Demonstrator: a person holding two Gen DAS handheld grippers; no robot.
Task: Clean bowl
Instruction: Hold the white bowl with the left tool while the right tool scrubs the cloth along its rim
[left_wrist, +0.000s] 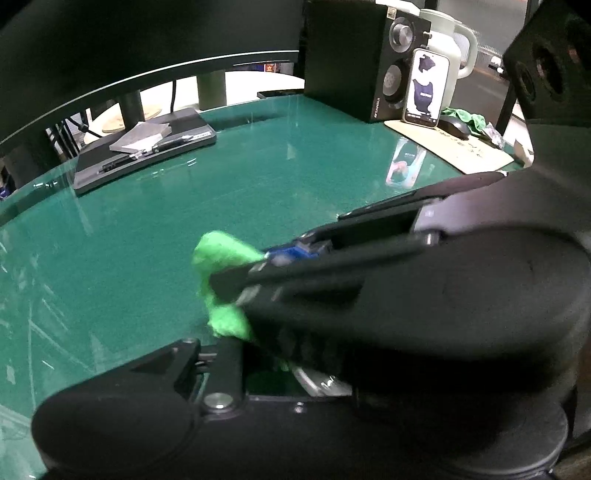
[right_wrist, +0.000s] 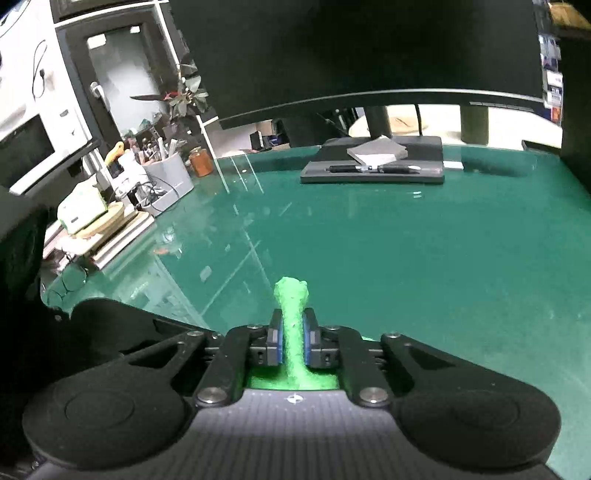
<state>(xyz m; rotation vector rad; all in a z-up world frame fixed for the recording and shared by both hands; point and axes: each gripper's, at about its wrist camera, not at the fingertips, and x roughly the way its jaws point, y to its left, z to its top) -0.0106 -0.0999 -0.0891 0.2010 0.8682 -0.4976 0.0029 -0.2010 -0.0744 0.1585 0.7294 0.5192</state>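
Clamping green cloth (right_wrist: 291, 325) — right gripper (right_wrist: 292, 341) jaws; left gripper (left_wrist: 295, 373) jaws together; speaker (left_wrist: 384, 70) reads SANSUI

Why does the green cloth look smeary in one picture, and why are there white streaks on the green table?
Left wrist view: the green cloth and the right gripper are motion-blurred. Right wrist view: the cloth is sharp. Both views: the glossy table mirrors lights as white streaks, and the fisheye bends the monitor edge.
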